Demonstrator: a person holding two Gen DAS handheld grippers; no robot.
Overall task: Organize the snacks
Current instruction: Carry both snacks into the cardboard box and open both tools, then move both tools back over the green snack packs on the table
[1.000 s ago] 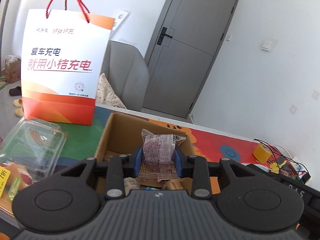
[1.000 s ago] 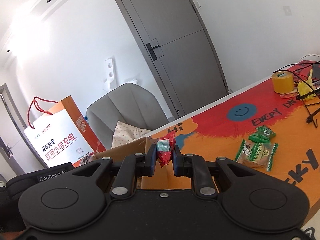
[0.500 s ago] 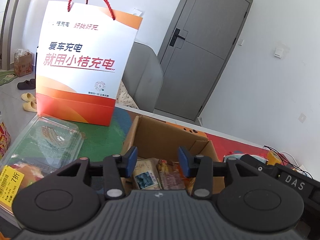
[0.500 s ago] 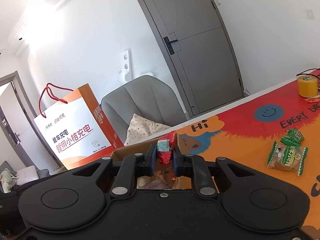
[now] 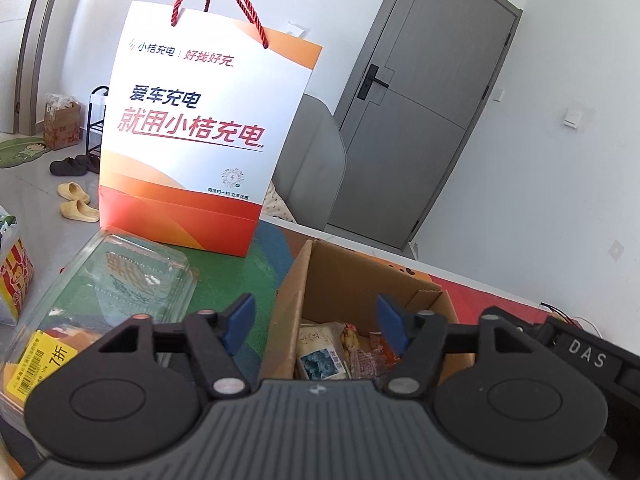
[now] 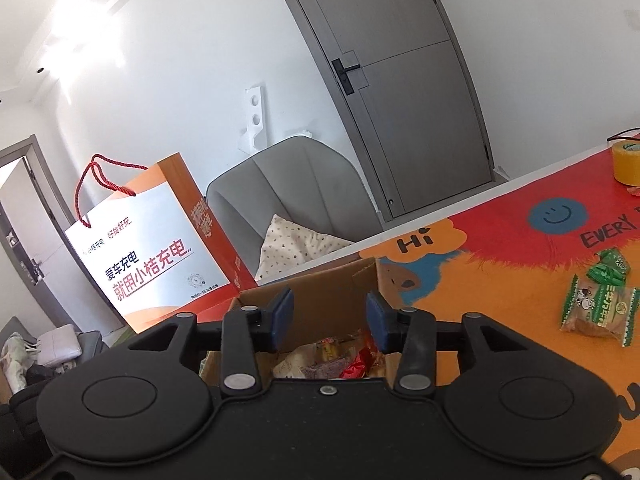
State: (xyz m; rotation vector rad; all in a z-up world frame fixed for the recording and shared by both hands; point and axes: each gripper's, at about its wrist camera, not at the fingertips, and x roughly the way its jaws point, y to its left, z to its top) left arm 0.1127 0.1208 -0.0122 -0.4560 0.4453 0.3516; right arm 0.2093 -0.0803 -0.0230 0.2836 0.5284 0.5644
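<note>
Both jaws are opening over the open brown cardboard box (image 5: 344, 280): the left hand-held gripper (image 5: 316, 320) and right hand-held gripper (image 6: 330, 316) hold nothing, and the wrapped snacks (image 6: 340, 360) lie loose inside. To finish well, lift straight clear of the box walls. Two green-wrapped snack packets (image 6: 600, 300) wait on open orange counter (image 6: 500, 300), well apart.

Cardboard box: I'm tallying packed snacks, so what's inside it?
The cardboard box holds several wrapped snacks, including a red one. The gripper bodies cover the near part.
</note>
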